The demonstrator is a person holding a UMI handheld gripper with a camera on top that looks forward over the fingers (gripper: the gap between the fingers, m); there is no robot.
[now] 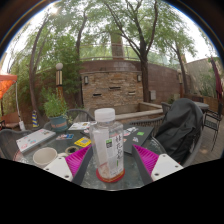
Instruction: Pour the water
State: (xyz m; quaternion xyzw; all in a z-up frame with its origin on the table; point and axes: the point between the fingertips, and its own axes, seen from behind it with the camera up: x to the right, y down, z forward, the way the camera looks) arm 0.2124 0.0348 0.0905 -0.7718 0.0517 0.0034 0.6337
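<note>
Gripper view: clear ribbed bottle (107, 145) between jaws

table (60, 135) (bottle (107, 140), bowl (45, 156))

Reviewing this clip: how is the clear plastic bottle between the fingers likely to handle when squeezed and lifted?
The bottle looks thin-walled and clear, so it may flex under the pads. It stands tall and narrow on the table, so a sideways nudge could tip it. Its white cap seems on, so spilling looks unlikely yet. The gripper brackets it, apparently open.
</note>
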